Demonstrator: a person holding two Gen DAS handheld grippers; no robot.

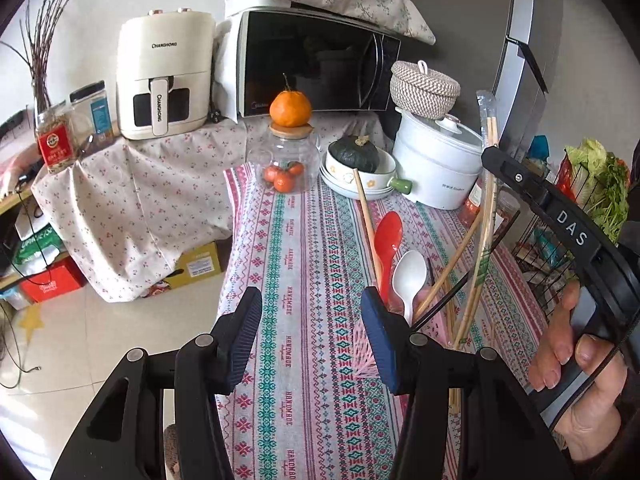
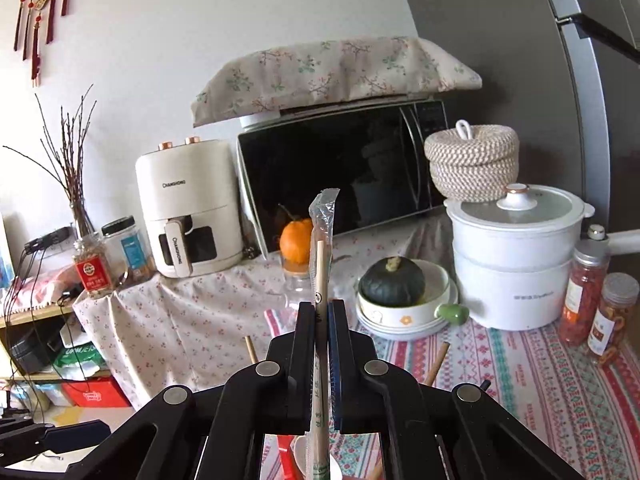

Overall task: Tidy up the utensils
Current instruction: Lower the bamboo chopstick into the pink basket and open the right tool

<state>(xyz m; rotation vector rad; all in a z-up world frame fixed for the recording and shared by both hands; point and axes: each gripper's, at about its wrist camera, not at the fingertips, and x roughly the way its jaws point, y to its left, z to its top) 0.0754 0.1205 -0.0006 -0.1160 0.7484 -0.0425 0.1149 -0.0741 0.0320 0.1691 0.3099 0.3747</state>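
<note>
The right gripper (image 2: 322, 312) is clenched on wrapped chopsticks (image 2: 321, 256), which stand nearly upright between its pads, the plastic wrapper's top crumpled above the wooden tips. In the left wrist view the same chopsticks (image 1: 489, 184) rise beside the white pot (image 1: 438, 160), held up off the tabletop (image 1: 312, 264). The left gripper (image 1: 312, 336) is released, its jaws apart over the patterned cloth with nothing between them. Just right of that gripper stand the other utensils: a red spoon (image 1: 387, 240), a white spoon (image 1: 409, 276) and loose chopsticks (image 1: 444, 280), bunched together and leaning. What holds them is hidden behind the gripper. A hand (image 1: 580, 376) grips the right gripper's handle, right of the utensils.
</note>
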